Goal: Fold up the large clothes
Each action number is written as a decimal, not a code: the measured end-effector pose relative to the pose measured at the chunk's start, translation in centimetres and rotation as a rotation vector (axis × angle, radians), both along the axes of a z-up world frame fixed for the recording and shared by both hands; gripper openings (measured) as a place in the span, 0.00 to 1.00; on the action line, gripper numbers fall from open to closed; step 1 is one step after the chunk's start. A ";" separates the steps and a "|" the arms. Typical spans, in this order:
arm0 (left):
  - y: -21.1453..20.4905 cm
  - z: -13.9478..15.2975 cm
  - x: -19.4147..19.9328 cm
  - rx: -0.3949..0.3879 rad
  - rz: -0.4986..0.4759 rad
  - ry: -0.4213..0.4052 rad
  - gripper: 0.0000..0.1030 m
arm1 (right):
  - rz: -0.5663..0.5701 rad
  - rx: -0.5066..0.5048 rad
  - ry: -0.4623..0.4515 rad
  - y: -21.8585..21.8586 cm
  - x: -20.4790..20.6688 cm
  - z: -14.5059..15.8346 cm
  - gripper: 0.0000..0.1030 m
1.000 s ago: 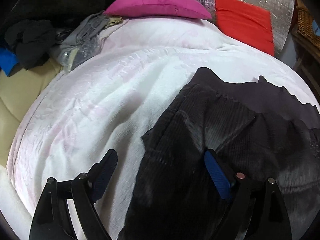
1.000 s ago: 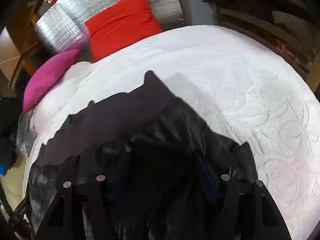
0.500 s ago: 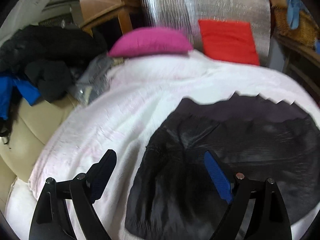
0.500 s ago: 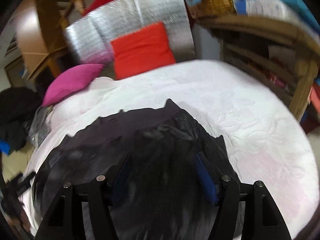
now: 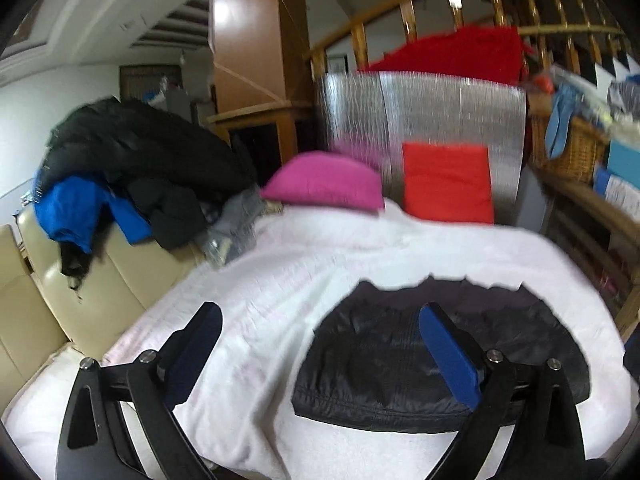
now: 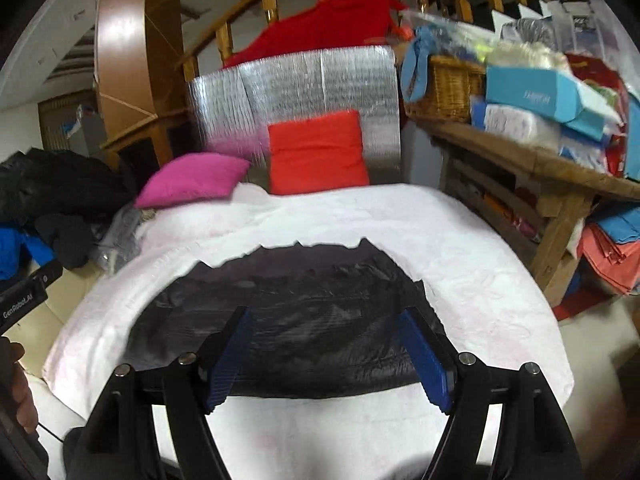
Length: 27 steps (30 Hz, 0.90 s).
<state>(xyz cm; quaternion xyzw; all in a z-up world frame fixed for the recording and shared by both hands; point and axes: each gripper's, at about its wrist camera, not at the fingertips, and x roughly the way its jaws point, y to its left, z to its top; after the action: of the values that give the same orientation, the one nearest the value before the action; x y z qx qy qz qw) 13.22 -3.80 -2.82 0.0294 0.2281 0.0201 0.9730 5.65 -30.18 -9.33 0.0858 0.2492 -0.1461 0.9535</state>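
A black garment (image 5: pixel 400 360) lies folded into a compact flat shape on the white blanket (image 5: pixel 280 280); it also shows in the right wrist view (image 6: pixel 304 312). My left gripper (image 5: pixel 320 344) is open and empty, raised above and in front of the garment's left edge. My right gripper (image 6: pixel 324 344) is open and empty, held above the garment's near edge. Neither touches the cloth.
A pink cushion (image 5: pixel 324 180) and a red cushion (image 5: pixel 446 182) lean on a silver foil panel (image 5: pixel 424 108) at the back. Dark and blue clothes (image 5: pixel 120 184) pile on a cream sofa (image 5: pixel 60 280) at left. A cluttered wooden shelf (image 6: pixel 540 160) stands right.
Both grippers have pulled back and up from the garment, which now lies flat and looks smaller. More of the room shows behind the bed.
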 end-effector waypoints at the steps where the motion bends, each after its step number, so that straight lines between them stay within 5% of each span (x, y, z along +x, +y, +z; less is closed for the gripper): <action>1: 0.3 0.9 -1.0 -0.009 0.001 -0.022 0.98 | 0.000 -0.008 -0.015 0.5 -0.9 0.8 0.76; 10: 1.3 5.8 -8.9 0.000 0.035 -0.196 1.00 | -0.003 -0.028 -0.089 3.4 -6.9 6.0 0.76; 27: 0.8 7.5 -13.8 0.029 -0.018 -0.167 1.00 | 0.000 0.009 -0.032 6.0 -8.7 5.6 0.77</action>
<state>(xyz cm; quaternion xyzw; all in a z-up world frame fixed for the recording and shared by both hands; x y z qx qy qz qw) -0.60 -2.97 4.65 0.0437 0.1454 0.0171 0.9883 -3.06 -24.18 -3.76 0.0923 0.2344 -0.1436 0.9570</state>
